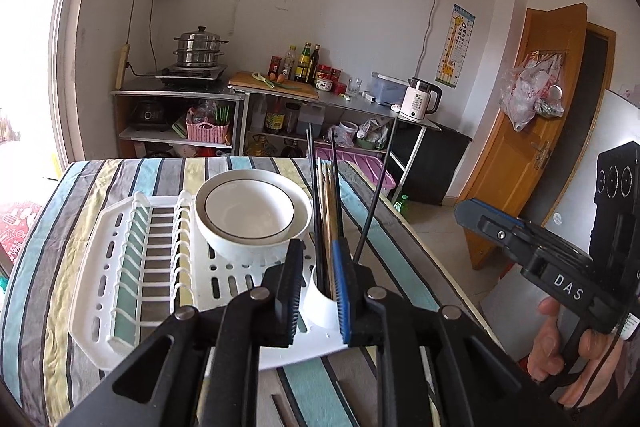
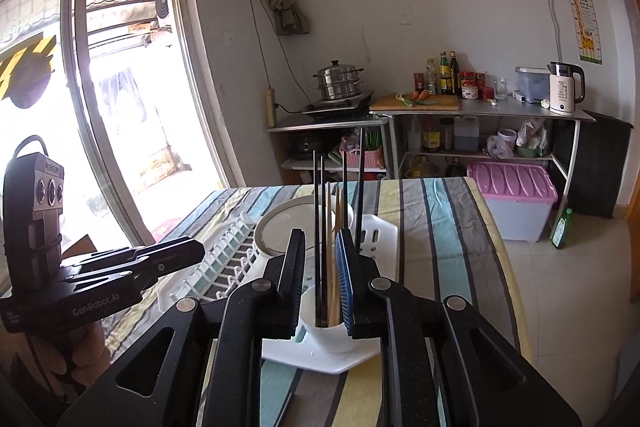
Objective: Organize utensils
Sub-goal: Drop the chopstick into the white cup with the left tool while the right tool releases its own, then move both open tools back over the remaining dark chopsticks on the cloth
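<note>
Chopsticks (image 2: 326, 247) stand near-vertical in the white holder cup (image 2: 326, 337) at the drying rack's (image 1: 120, 267) corner, 12 o'clock of right gripper (image 2: 320, 275); its jaws part-open, straddling them, ungripped. Left gripper (image 1: 318, 275) likewise released, equally near

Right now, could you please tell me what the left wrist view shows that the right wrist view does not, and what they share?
Only the left wrist view shows the orange door with plastic bags and the bowl's interior. Only the right wrist view shows the big window and the whole purple-lidded bin. Both show the white utensil cup holding chopsticks, the drying rack, the steamer pot and the kettle.
</note>
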`<state>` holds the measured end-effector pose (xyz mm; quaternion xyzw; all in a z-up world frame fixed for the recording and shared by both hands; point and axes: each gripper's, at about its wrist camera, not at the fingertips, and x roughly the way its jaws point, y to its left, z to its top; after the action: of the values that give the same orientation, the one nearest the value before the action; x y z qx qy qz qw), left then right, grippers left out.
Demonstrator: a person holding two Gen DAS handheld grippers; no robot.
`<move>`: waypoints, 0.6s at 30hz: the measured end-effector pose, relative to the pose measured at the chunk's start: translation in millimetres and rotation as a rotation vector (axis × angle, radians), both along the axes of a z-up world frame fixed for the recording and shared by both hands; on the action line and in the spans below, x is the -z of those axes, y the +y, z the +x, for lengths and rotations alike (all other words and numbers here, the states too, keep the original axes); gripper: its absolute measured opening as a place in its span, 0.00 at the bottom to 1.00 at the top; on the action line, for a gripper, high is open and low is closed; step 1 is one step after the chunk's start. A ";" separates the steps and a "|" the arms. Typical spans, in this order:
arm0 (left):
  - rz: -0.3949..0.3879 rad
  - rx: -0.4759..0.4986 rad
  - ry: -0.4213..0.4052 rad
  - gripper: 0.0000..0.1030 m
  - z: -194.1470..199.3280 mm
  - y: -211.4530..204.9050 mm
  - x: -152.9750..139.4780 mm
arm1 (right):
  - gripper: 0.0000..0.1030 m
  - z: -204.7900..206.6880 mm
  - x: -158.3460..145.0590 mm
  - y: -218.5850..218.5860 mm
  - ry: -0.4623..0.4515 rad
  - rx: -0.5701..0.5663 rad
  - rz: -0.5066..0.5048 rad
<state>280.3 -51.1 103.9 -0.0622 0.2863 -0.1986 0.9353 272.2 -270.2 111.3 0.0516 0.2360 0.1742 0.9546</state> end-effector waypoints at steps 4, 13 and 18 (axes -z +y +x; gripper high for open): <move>0.014 -0.022 -0.016 0.16 -38.2 9.3 8.1 | 0.16 -38.8 6.8 -0.1 -0.014 0.000 -0.003; 0.033 -0.043 -0.017 0.16 -105.8 19.0 30.5 | 0.16 -102.2 29.4 -1.0 0.012 0.005 0.008; 0.040 -0.058 0.011 0.16 -130.3 25.9 48.9 | 0.16 -124.3 41.2 -0.4 0.036 0.003 0.005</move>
<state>150.0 -25.2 54.9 -0.0530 0.2935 -0.1655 0.9400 147.9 -270.6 70.0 0.0577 0.2528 0.1726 0.9503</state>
